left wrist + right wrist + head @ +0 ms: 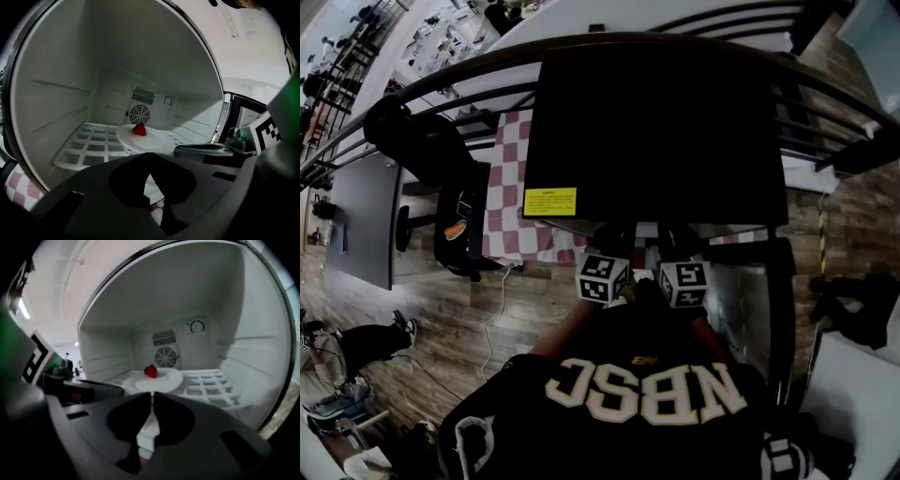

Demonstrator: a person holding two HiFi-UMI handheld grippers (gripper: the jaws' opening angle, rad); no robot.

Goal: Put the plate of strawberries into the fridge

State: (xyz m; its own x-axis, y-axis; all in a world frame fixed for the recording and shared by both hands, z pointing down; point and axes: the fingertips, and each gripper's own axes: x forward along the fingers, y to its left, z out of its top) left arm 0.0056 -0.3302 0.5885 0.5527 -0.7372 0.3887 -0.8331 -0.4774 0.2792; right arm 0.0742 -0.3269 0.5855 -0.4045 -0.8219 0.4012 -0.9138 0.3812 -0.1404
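Plate [140, 139] with strawberry [139, 130] on fridge shelf [89, 143]: stiff, slick, probably light; best pinched at rim, kept level. Left gripper [150, 157], right gripper [152, 397] both closed tight, holding nothing.

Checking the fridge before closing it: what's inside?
A plate with one strawberry sits on the grid shelf. No other food shows; the right gripper covers the plate's near rim and whatever lies below the shelf.
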